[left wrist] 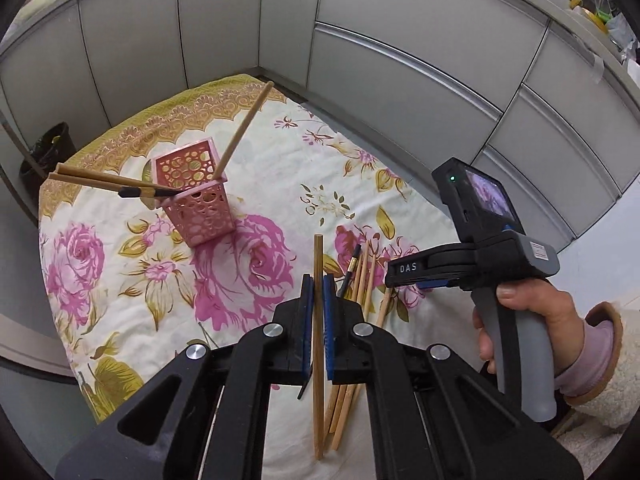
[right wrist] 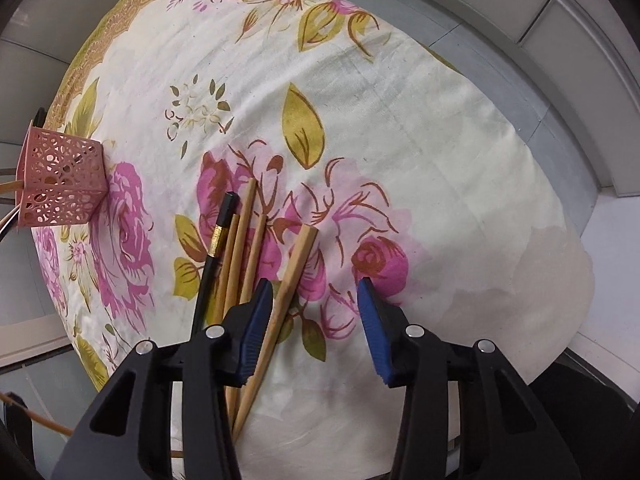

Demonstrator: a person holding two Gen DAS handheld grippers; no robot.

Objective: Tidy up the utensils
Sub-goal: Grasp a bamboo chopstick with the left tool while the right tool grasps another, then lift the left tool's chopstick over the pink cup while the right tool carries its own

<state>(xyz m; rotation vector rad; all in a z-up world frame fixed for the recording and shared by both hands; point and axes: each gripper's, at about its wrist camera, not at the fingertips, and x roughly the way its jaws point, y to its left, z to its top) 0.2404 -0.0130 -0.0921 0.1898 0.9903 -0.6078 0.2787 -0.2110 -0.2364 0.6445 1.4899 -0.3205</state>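
Observation:
My left gripper [left wrist: 318, 296] is shut on a wooden chopstick [left wrist: 318, 256], held upright above the floral cloth. A pink perforated holder [left wrist: 196, 196] stands on the cloth ahead and to the left, with several chopsticks [left wrist: 244, 128] leaning out of it. It also shows at the left edge of the right wrist view [right wrist: 60, 182]. A pile of loose chopsticks [right wrist: 244, 240], one of them black [right wrist: 218, 240], lies on the cloth. My right gripper [right wrist: 316, 292] is open over the pile, with one wooden chopstick [right wrist: 294, 264] lying between its fingers.
The floral cloth [left wrist: 280, 152] covers a small table in a corner of grey partition walls [left wrist: 400, 40]. A black bin [left wrist: 48, 152] stands beyond the table's left edge. The right hand-held gripper [left wrist: 492, 264] sits at the right in the left wrist view.

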